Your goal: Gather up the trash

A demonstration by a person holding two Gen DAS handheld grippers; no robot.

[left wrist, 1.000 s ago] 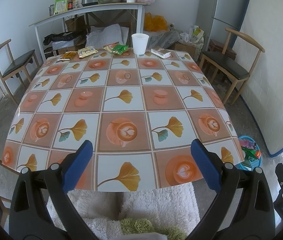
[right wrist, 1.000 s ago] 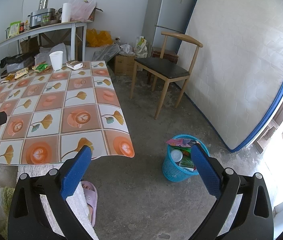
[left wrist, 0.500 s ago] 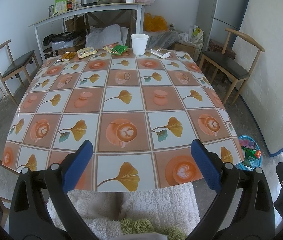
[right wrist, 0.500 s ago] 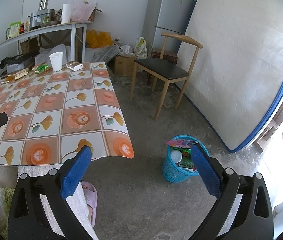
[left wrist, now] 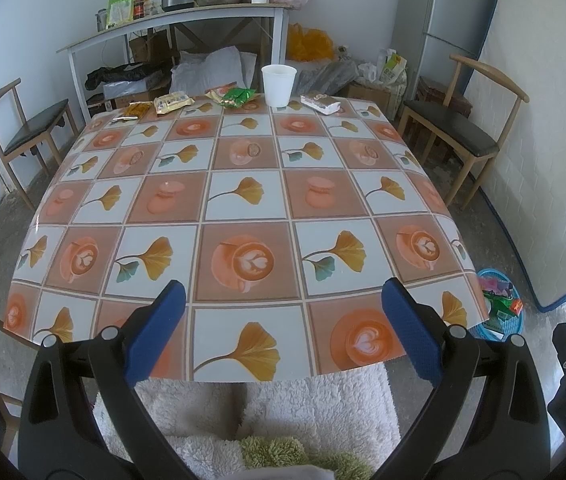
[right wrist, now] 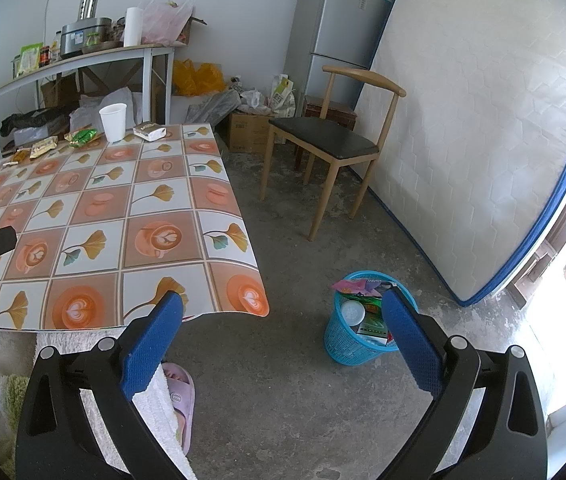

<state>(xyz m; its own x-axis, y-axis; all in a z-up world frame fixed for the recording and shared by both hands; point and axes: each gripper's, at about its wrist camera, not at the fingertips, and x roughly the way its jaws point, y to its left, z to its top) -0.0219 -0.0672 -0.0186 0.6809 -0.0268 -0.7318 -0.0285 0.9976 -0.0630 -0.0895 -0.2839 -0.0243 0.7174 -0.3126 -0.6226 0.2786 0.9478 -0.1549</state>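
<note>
Along the far edge of the table (left wrist: 243, 208), a white paper cup (left wrist: 278, 85) is standing with a green wrapper (left wrist: 238, 97) and yellow snack packets (left wrist: 172, 103) lying to its left and a white packet (left wrist: 320, 103) lying just right of it. At the table's near edge the left gripper (left wrist: 283, 330) is hovering spread wide and holding nothing; off the table's right corner the right gripper (right wrist: 283, 330) is hanging equally released above bare floor; a blue basket (right wrist: 347, 344) is sitting beside that corner, carrying wrappers.
</note>
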